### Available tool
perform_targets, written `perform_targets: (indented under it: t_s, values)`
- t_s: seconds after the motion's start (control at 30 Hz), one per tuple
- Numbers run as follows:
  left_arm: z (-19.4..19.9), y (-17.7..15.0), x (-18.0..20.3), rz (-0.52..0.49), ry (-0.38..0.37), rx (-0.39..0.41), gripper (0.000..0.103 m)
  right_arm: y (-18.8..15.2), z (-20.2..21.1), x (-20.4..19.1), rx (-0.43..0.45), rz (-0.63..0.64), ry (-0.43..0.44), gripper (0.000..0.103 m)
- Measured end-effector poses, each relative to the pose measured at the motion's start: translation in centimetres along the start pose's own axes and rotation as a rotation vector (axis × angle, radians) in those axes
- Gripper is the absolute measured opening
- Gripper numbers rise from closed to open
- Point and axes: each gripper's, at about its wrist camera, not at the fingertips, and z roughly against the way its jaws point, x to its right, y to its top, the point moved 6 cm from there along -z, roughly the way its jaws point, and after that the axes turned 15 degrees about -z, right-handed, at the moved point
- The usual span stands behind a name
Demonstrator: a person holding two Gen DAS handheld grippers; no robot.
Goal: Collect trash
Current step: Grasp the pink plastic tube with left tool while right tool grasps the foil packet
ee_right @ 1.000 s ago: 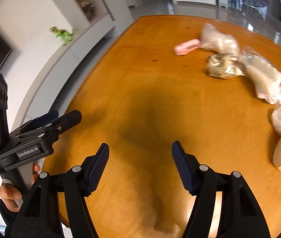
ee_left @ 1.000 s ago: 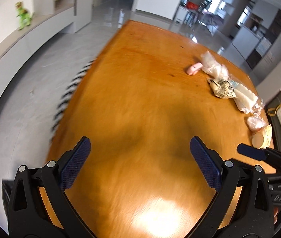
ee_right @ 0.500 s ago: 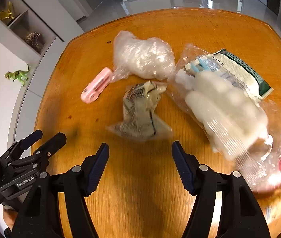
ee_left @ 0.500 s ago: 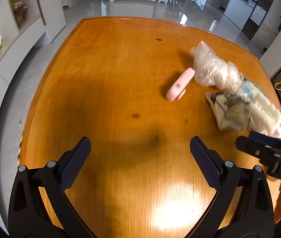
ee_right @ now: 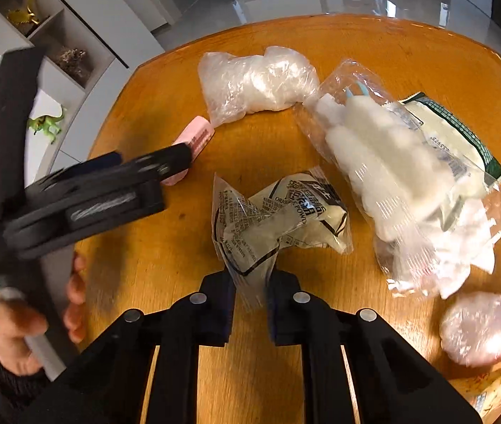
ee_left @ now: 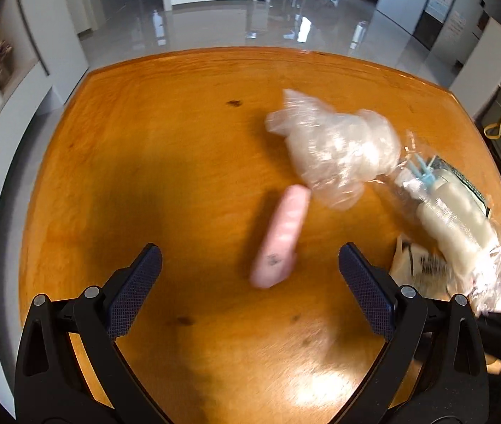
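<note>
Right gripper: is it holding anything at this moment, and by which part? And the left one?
The right gripper has just closed on the crumpled printed wrapper, pinching its near bottom edge. The left gripper is open around the pink object, holding nothing.

Both my wrist cams look steeply down, close over the wooden table (ee_left: 165, 162). Shared: pink case (ee_left: 280, 236), clear bag (ee_right: 255, 83), printed wrapper (ee_right: 278, 219).

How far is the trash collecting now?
Nothing looks collected yet. In hand: the right gripper, jaws just closed, pinches the printed wrapper. The left gripper is open over the pink item. Left on the table: the clear bag, the big bag and the small bag.
</note>
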Motion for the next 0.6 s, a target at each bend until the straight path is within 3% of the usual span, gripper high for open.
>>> perform_targets:
  t_s: [0.13, 0.3, 0.6]
  values:
    - [-1.6, 0.5, 1.7, -0.07, 0.011, -0.047, 0.051, -0.7, 0.5, 0.5, -0.014, -0.003, 0.022, 0.014]
    - [-2.1, 0.4, 2.3, -0.08, 0.018, -0.048, 0.022, -1.7, 1.6, 0.9, -0.029, -0.006, 0.057, 0.014]
    - [0.5, -2.9, 1.4, 0.014, -0.021, -0.037, 0.022, -4.1, 4.6, 0.3, -0.034, 0.0, 0.1, 0.013]
